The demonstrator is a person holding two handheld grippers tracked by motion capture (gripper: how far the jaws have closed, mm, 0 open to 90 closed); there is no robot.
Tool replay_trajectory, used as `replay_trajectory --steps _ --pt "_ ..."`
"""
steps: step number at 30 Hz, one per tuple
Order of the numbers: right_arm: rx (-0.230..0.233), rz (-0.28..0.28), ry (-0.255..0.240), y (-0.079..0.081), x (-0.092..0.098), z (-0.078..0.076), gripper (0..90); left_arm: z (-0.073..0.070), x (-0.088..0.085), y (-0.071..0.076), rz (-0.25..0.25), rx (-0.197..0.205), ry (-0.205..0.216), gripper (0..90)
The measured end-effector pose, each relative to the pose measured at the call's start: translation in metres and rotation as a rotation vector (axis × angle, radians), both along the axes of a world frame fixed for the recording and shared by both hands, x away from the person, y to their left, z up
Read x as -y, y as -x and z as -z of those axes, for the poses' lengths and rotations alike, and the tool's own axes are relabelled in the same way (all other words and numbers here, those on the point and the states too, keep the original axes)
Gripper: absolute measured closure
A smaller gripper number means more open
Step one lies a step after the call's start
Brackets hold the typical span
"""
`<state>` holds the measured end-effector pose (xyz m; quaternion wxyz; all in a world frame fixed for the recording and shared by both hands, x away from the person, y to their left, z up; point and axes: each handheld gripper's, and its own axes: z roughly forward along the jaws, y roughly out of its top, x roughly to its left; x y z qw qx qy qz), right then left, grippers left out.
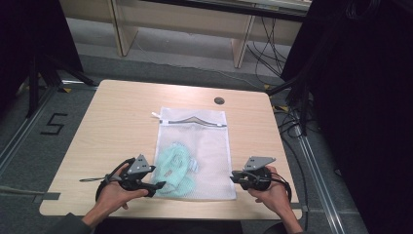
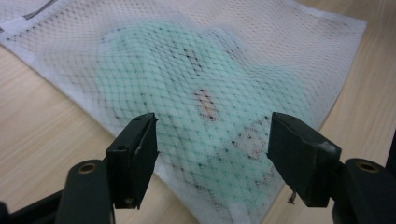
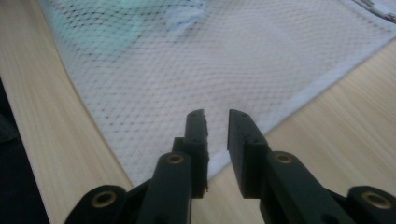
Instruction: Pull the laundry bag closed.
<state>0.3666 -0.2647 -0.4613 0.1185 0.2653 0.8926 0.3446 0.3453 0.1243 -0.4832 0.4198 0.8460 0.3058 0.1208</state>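
A white mesh laundry bag (image 1: 207, 141) lies flat on the wooden table (image 1: 122, 122), its zipper (image 1: 195, 121) at the far end. A mint-green garment (image 1: 174, 168) shows through the mesh in the near left part. My left gripper (image 1: 158, 186) is at the bag's near left corner; in the left gripper view its jaws stand wide apart (image 2: 212, 140) on either side of the green bulge (image 2: 187, 88), without pressing on it. My right gripper (image 1: 234, 176) is at the near right corner. Its jaws (image 3: 216, 116) are nearly together, with a narrow gap above the bag's edge (image 3: 280, 112).
A round dark grommet (image 1: 219, 101) sits in the table near the far edge. Bare wood lies left and right of the bag. Black stands and cables (image 1: 292, 97) flank the table on the floor, and wooden furniture legs (image 1: 241, 46) stand beyond.
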Motion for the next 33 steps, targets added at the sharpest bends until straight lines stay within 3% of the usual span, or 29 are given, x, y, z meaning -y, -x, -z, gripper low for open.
replay_trajectory --steps 3,6,10,11,12,13,15,16,17,19,21,22,25,26,31,32,33 --pt "-0.007 -0.013 0.009 -0.003 -0.004 0.002 85.5 0.001 0.005 0.000 0.033 0.020 -0.015 41.0" --pt "-0.007 -0.020 0.019 -0.006 -0.009 0.003 86.7 0.003 0.011 0.000 0.035 0.009 0.003 51.0" --pt "-0.015 -0.040 0.044 -0.011 -0.014 0.005 87.5 0.007 0.017 0.001 0.079 0.007 -0.030 65.0" --pt "-0.025 -0.038 0.047 -0.012 -0.015 0.006 87.9 0.008 0.019 0.001 0.089 -0.004 -0.023 69.6" --pt "-0.005 -0.057 0.055 -0.014 -0.017 0.008 88.4 0.008 0.020 0.001 0.081 0.007 -0.027 73.9" --pt "-0.040 -0.037 0.061 -0.013 -0.019 0.008 89.3 0.009 0.021 0.001 0.087 0.004 -0.030 78.5" --pt "-0.046 -0.056 0.079 -0.016 -0.022 0.010 89.8 0.011 0.021 -0.002 0.107 0.012 -0.051 84.0" --pt "-0.026 -0.075 0.086 -0.019 -0.023 0.010 89.9 0.012 0.022 -0.002 0.091 -0.003 -0.041 86.0" --pt "-0.048 -0.065 0.083 -0.018 -0.026 0.011 90.0 0.012 0.022 -0.002 0.090 -0.012 -0.035 87.5" --pt "-0.042 -0.098 0.116 -0.020 -0.030 0.013 90.0 0.012 0.021 -0.004 0.105 -0.009 -0.046 89.2" --pt "-0.052 -0.096 0.125 -0.019 -0.033 0.015 90.0 0.014 0.022 -0.004 0.097 -0.015 -0.038 89.3" --pt "-0.061 -0.113 0.145 -0.021 -0.037 0.018 90.0 0.015 0.021 -0.005 0.096 -0.025 -0.056 89.3" --pt "-0.068 -0.123 0.156 -0.022 -0.041 0.020 90.0 0.017 0.021 -0.006 0.100 -0.033 -0.063 89.4" --pt "-0.053 -0.156 0.199 -0.024 -0.044 0.022 90.0 0.017 0.021 -0.008 0.101 -0.040 -0.081 89.4" --pt "-0.074 -0.199 0.251 -0.023 -0.051 0.026 90.0 0.018 0.020 -0.011 0.136 -0.034 -0.098 89.5" --pt "-0.089 -0.187 0.248 -0.022 -0.052 0.027 90.0 0.019 0.020 -0.010 0.121 -0.050 -0.085 89.5" --pt "-0.063 -0.220 0.251 -0.025 -0.052 0.027 90.0 0.018 0.019 -0.012 0.117 -0.043 -0.098 89.5"
